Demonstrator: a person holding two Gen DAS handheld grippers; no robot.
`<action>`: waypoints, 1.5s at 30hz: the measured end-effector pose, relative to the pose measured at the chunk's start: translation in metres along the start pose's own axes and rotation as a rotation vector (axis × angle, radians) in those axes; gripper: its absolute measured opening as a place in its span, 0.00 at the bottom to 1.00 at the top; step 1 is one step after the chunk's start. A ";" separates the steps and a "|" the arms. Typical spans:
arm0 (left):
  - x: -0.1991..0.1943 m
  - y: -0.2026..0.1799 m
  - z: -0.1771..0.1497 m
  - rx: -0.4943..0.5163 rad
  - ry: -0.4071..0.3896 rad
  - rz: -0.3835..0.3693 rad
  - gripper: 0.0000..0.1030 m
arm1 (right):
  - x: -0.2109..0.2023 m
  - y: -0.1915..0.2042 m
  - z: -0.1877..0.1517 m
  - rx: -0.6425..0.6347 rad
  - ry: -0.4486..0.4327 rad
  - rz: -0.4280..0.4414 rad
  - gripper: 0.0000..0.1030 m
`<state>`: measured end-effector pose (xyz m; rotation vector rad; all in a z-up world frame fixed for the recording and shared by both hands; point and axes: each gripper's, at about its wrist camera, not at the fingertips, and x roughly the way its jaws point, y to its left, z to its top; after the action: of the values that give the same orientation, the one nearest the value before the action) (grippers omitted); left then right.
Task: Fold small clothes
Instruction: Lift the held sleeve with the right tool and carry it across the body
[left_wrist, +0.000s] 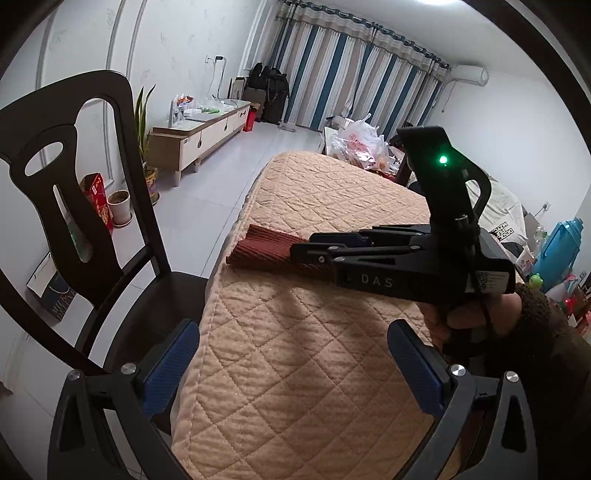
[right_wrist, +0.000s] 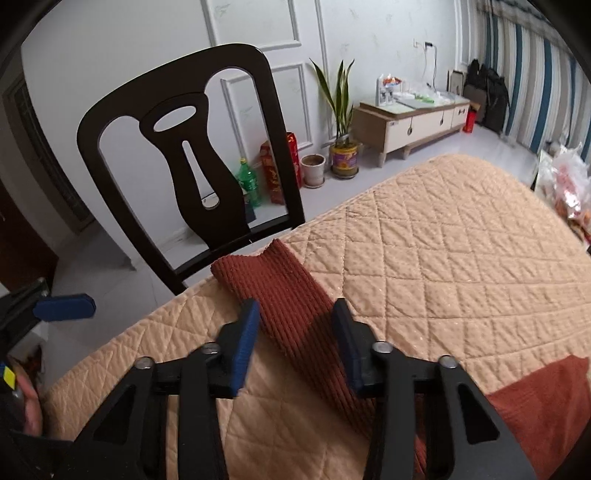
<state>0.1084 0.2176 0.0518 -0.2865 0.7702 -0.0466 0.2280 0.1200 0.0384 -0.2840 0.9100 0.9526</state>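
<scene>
Nearest the left wrist camera, the left gripper (left_wrist: 291, 373) hangs over the quilted tan cover (left_wrist: 295, 387) with its jaws spread wide and nothing between them — only bare quilt beneath. Beyond it, the right gripper (right_wrist: 295, 334) straddles a strip of rust-red ribbed cloth (right_wrist: 288, 295). Its blue pads (right_wrist: 245, 332) stand on either side of the strip, jaws partly closed, and they do not seem to press the fabric yet; I would not call it a grip. The strip runs from under this gripper toward the table's far edge, ending just before the dark chair (right_wrist: 192, 155). A wider patch of the same red cloth shows at the lower right of the right wrist view, so the garment looks narrowed, perhaps already folded lengthwise — though most of it is hidden. Judging from this, folding is under way but unfinished: the long strip lies flat, not yet doubled into a compact stack.
</scene>
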 end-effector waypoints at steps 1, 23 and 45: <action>0.001 -0.001 0.001 0.002 0.001 0.003 1.00 | 0.001 0.000 0.000 0.001 0.000 0.007 0.19; 0.012 -0.005 -0.002 -0.009 0.048 -0.015 1.00 | 0.025 -0.008 0.016 0.033 0.030 -0.024 0.53; 0.013 -0.017 0.007 0.009 0.065 0.015 1.00 | -0.025 0.001 0.007 0.052 -0.106 0.022 0.08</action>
<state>0.1237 0.2006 0.0521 -0.2714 0.8363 -0.0449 0.2251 0.1102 0.0624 -0.1778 0.8410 0.9540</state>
